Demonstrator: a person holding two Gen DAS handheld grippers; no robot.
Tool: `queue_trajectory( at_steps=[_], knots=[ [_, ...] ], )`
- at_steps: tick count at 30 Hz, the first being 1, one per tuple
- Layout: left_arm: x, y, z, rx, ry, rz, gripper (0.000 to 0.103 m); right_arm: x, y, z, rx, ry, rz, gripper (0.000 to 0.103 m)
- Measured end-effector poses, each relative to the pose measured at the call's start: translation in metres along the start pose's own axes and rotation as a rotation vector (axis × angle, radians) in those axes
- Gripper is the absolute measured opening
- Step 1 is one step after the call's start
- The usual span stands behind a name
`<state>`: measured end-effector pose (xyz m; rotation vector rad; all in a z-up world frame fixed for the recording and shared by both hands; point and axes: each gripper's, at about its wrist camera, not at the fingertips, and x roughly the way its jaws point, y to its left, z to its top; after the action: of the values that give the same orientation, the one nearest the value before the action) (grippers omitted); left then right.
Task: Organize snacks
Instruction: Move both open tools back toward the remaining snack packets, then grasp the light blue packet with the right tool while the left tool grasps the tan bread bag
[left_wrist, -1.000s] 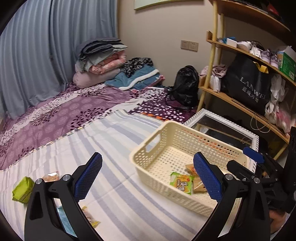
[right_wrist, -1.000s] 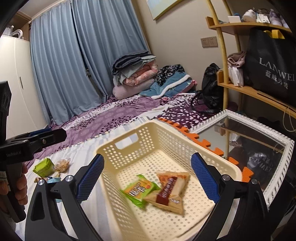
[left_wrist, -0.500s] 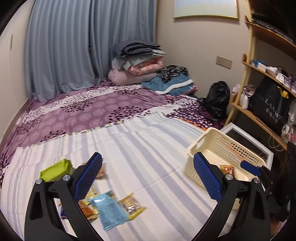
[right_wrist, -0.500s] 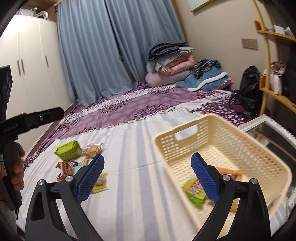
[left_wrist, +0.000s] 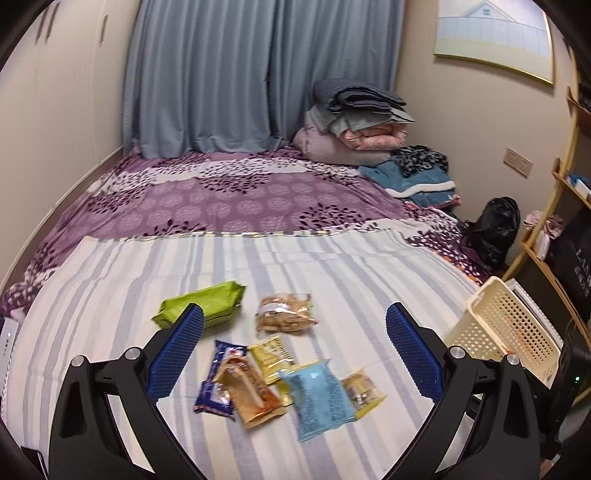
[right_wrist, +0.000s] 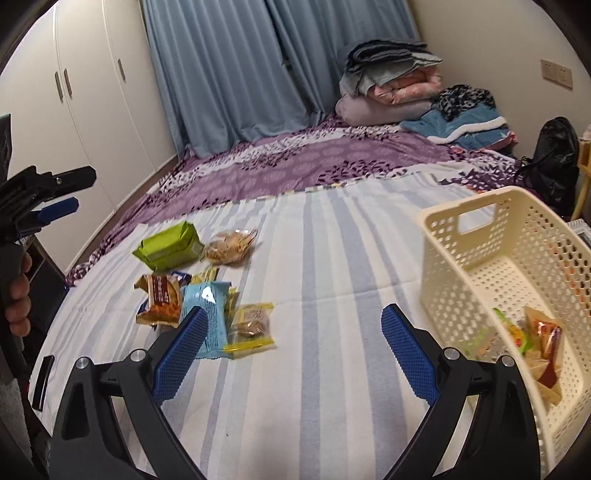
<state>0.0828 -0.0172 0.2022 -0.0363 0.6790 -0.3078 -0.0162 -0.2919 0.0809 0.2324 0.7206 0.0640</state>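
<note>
Left gripper (left_wrist: 294, 329) spread, empty | right gripper (right_wrist: 290, 328) spread, empty | snack packets (left_wrist: 273, 373) mid-bed | basket (right_wrist: 513, 280) at bed's right edge

Both views are evenly lit by soft indoor light from above; the curtains (left_wrist: 236, 74) are drawn and let no bright daylight through. Shadows on the striped sheet (left_wrist: 332, 266) are faint and short. The fisheye lens bends straight lines hard: the wardrobe (right_wrist: 85, 110) and the shelf post (left_wrist: 565, 192) bow outward, and black corners ring each frame. The left view is fairly sharp at centre, with a small glint on the light blue packet (left_wrist: 321, 395). The right view shows motion blur, strongest on the basket (right_wrist: 517, 266) and the packets inside it, which smear.
</note>
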Motion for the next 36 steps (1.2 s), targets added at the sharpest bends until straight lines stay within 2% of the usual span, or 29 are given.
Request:
queue_trajectory(
  at_steps=[11,16,25,30,34,36],
  knots=[
    [0.019,0.066,-0.018,-0.117,0.059,0.080,0.100,0.040,0.024,-0.005,-0.042,0.088,0.019,0.094],
    [0.032,0.076,-0.030,-0.133,0.097,0.087,0.100,0.055,0.037,-0.004,-0.057,0.113,0.044,0.094],
    [0.040,0.096,-0.047,-0.177,0.132,0.100,0.100,0.095,0.087,0.006,-0.163,0.132,0.120,0.094],
    [0.039,0.106,-0.051,-0.196,0.138,0.111,0.100,0.128,0.108,0.004,-0.211,0.186,0.129,0.082],
    [0.039,0.113,-0.054,-0.207,0.143,0.117,0.100,0.149,0.114,0.002,-0.227,0.221,0.113,0.078],
    [0.039,0.115,-0.055,-0.212,0.146,0.118,0.100,0.157,0.114,-0.001,-0.227,0.239,0.111,0.071]
  ],
)
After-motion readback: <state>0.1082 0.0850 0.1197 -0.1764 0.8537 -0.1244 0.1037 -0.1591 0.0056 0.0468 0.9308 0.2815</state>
